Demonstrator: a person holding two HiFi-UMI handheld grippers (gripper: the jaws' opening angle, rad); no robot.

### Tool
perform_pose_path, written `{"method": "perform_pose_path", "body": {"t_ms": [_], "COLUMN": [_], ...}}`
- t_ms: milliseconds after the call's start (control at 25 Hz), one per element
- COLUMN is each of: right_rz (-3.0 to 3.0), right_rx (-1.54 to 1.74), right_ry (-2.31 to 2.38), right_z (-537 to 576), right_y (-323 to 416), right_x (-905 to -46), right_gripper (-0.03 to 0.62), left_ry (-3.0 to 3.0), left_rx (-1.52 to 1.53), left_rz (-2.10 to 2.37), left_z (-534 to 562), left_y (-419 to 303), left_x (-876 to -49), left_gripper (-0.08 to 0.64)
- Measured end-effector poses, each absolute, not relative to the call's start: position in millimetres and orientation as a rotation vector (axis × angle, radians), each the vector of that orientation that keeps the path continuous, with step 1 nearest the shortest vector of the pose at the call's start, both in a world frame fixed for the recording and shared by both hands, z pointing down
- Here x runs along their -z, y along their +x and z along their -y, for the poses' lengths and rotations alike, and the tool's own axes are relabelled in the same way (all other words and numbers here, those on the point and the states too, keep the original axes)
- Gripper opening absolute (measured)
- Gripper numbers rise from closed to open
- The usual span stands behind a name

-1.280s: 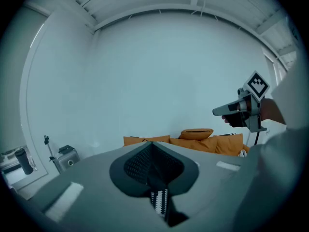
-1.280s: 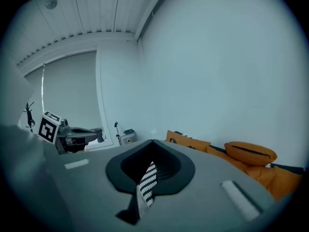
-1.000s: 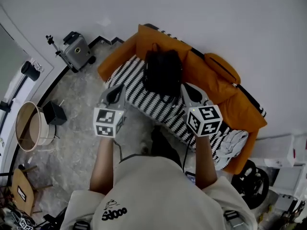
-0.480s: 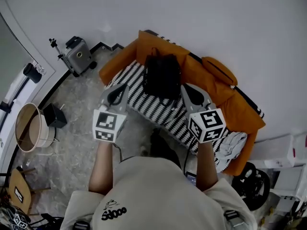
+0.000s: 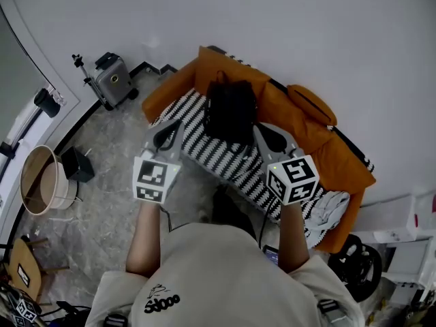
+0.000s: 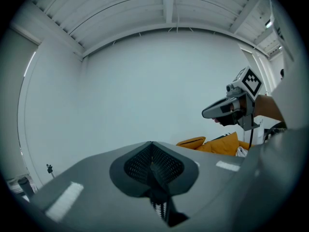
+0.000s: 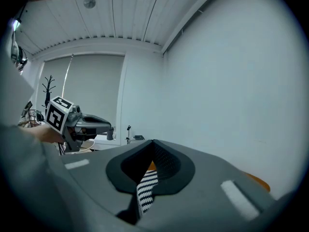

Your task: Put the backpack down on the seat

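A black backpack (image 5: pixel 231 110) stands upright on the striped seat (image 5: pixel 218 157) of an orange sofa (image 5: pixel 293 111), leaning against the orange backrest. My left gripper (image 5: pixel 167 129) hovers just left of and in front of the backpack, apart from it, jaws shut with nothing in them. My right gripper (image 5: pixel 264 133) is at the backpack's right side, also shut and empty. In the left gripper view the shut jaws of the left gripper (image 6: pixel 152 164) fill the bottom, with the right gripper (image 6: pixel 227 111) beyond. In the right gripper view the right gripper (image 7: pixel 150 164) is shut too, and the striped seat (image 7: pixel 146 185) shows through the slit.
A grey suitcase (image 5: pixel 111 80) stands by the wall at the left. A round basket (image 5: pixel 42 181) and a small black box (image 5: pixel 76 163) sit on the stone floor. An orange cushion (image 5: pixel 312 101) and a crumpled cloth (image 5: pixel 328 207) lie on the sofa's right end.
Both grippers have drifted slightly back toward me from the backpack. The backpack has stayed where it stands on the seat.
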State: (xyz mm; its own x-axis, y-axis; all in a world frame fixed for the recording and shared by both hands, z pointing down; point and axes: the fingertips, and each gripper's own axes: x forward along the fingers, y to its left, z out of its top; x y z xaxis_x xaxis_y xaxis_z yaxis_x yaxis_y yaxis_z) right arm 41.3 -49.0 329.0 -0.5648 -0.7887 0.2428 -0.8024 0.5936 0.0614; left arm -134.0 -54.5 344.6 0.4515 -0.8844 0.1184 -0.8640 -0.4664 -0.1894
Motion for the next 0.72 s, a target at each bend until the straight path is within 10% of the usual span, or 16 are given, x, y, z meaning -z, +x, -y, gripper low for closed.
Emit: {"method": "perform_pose_path", "body": {"t_ms": [720], "right_rz": [2.552], "right_rx": [-0.127], "right_ry": [1.307], "right_z": [67.1], "right_y": [41.9], "right_x": [-342.9], "right_gripper": [0.002], "left_ry": [-2.626], "left_rx": [0.313], "left_rz": [-1.554], "left_z": [72.5], "left_y": [-131.8], "left_x": [-353.5], "left_gripper": [0.009]}}
